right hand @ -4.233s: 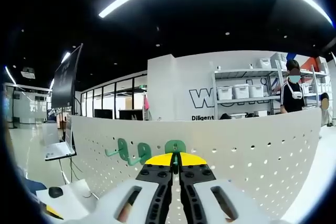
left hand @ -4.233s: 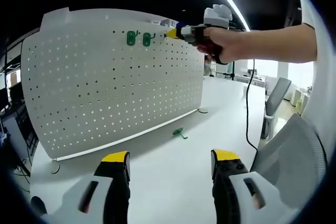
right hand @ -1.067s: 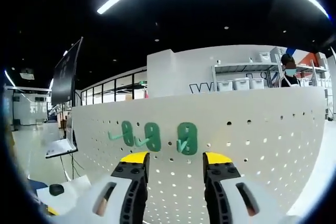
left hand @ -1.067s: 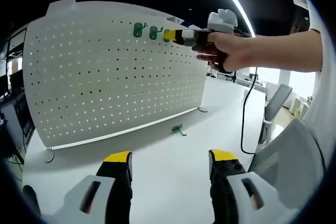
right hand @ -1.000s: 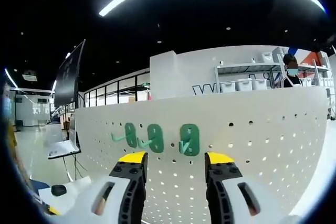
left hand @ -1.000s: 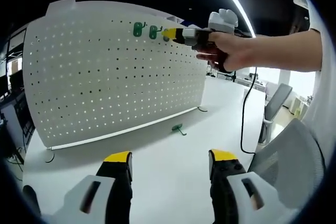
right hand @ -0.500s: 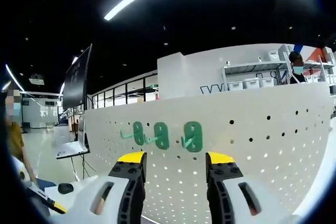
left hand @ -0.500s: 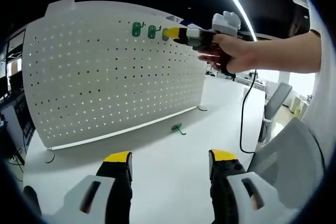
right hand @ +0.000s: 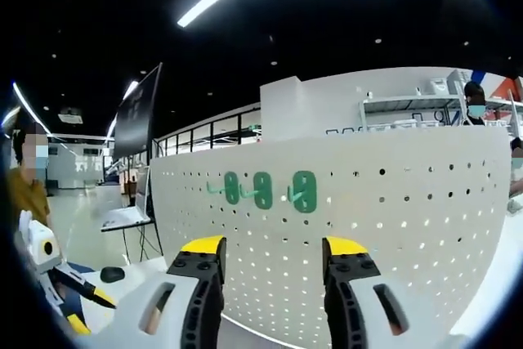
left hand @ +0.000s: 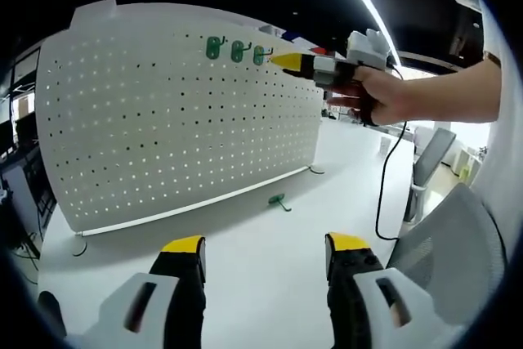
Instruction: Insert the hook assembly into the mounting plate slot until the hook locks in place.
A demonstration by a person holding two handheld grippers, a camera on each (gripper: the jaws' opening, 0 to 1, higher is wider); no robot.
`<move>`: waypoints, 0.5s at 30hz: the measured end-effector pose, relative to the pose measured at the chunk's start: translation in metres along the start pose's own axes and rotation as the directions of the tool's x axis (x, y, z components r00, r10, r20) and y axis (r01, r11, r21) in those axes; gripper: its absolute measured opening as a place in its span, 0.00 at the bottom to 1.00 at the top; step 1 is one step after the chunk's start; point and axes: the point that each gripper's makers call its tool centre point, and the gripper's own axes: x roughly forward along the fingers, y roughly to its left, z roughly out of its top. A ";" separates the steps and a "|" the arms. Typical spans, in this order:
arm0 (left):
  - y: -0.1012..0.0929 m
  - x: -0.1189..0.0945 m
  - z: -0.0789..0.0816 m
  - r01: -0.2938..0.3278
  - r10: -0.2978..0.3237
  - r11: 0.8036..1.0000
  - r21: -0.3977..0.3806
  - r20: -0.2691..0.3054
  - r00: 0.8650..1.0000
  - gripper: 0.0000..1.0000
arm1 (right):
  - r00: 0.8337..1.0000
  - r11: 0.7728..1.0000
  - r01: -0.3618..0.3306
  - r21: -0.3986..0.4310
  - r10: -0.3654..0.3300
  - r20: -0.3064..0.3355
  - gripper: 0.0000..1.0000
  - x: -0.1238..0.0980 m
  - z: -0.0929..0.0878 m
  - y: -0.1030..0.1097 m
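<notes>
Three green hooks (right hand: 263,190) sit in the pegboard (left hand: 163,120), upper centre. Right gripper (right hand: 274,247) jaws wide, empty; left gripper (left hand: 263,244) likewise. Next: fetch the spare hook (left hand: 279,200) from the desk (left hand: 270,267).

Hook (left hand: 279,201) on table at 5 o'clock of pegboard (left hand: 163,120): too small to tell shape.
Three mounted hooks (left hand: 236,50): tiny, lock state unclear.
Pegboard lower edge cut by right gripper (right hand: 270,255) in right gripper view.
Left gripper (left hand: 263,252) bodies cut at 6 o'clock edge.
Shelf bins (right hand: 409,108) blurred.
</notes>
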 end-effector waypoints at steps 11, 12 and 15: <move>0.000 0.000 -0.001 -0.001 0.001 1.000 -0.001 0.001 1.000 0.61 | 0.999 1.000 -0.017 0.015 0.018 -0.045 0.47 -0.026 -0.021 0.004; 0.000 0.000 -0.001 -0.002 0.002 1.000 -0.001 0.002 1.000 0.61 | 0.999 1.000 -0.018 0.015 0.018 -0.046 0.47 -0.027 -0.021 0.005; 0.000 0.000 0.000 0.000 0.000 1.000 0.002 0.002 1.000 0.61 | 0.998 1.000 -0.022 0.011 0.023 -0.059 0.47 -0.032 -0.027 0.007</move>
